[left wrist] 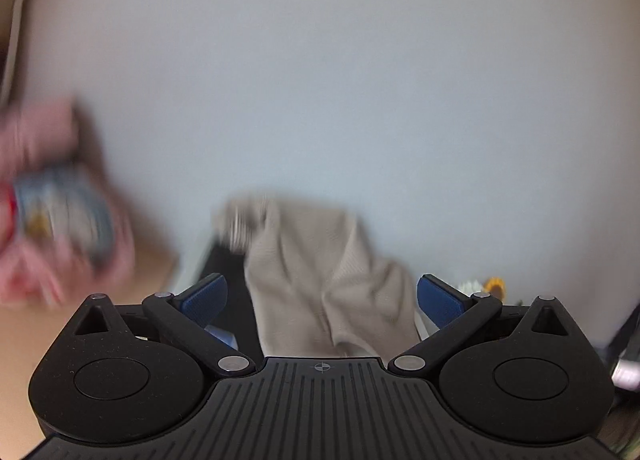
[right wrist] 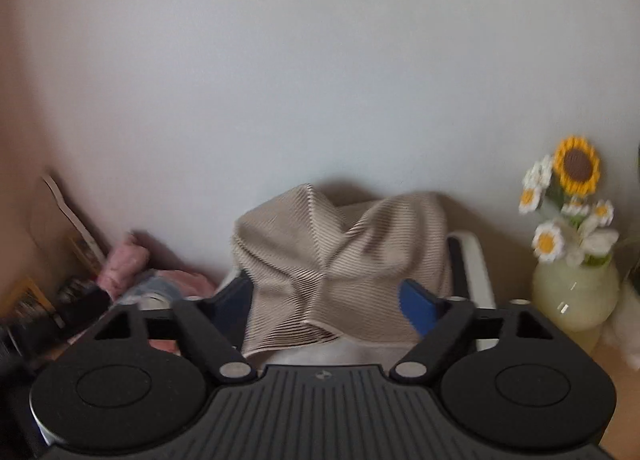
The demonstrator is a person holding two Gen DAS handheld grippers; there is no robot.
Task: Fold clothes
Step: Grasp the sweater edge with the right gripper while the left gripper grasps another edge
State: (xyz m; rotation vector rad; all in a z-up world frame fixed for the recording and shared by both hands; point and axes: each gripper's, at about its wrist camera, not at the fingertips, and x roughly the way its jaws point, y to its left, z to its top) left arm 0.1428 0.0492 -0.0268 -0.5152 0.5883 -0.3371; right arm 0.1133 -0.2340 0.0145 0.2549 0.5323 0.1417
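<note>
At lower centre, crumpled ribbed beige cloth [right wrist: 340, 260], soft and peaked. Framed by left gripper [left wrist: 322, 296] and right gripper [right wrist: 326, 300], jaws spread apart, blue textured pads [left wrist: 438, 300] clear of fabric.

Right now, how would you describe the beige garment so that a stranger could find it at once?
Look at the pale blue-grey wall and follow it down to its foot. There the beige ribbed knit garment lies crumpled in a heap, left of the pale green vase of crocheted flowers. Unlike the pink clothes further left, it is beige with fine ribs.

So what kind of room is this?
Probably a room at home: a pale glass vase of crocheted sunflower and daisies, a crumpled beige ribbed garment, and pink clothes heaped against a plain wall.
</note>
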